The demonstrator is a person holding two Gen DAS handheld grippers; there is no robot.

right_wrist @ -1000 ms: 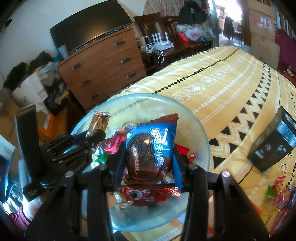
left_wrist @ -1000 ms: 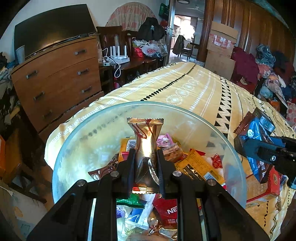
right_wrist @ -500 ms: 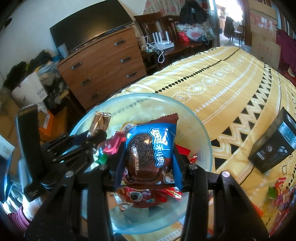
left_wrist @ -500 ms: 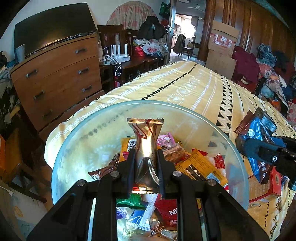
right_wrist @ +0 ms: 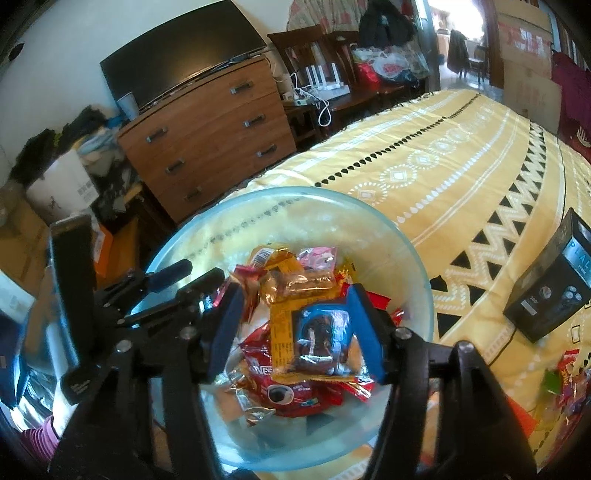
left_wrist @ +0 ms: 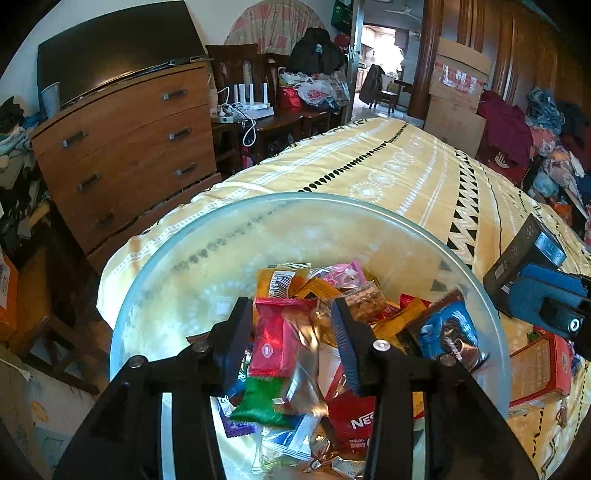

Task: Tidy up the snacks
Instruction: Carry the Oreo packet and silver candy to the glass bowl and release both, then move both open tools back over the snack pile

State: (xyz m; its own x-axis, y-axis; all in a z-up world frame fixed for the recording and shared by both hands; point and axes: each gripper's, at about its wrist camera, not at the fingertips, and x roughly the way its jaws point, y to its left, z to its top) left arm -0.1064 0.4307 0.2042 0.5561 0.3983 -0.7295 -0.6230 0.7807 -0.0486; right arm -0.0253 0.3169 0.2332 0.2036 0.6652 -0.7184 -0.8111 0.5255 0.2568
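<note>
Daylight pours from the far doorway [right_wrist: 458, 22], blown out white there. The near snacks [left_wrist: 306, 354] show motion blur, and foil wrappers glint. Both views bulge fisheye-style, with dark vignetted corners and bent edges.

Left gripper [left_wrist: 291, 325] over the glass bowl [left_wrist: 177, 266], jaws opening, a silver-gold wrapper [left_wrist: 308, 354] loose between the fingers [left_wrist: 236, 332] atop the snack heap, beside a red packet [left_wrist: 273, 343]. At four o'clock in the bowl, a blue cookie packet [left_wrist: 447, 328]. At three o'clock, the right gripper [left_wrist: 546, 299] before a black box [left_wrist: 517, 251], above a red carton [left_wrist: 539, 369] on the yellow patterned bed [left_wrist: 388, 170].
</note>
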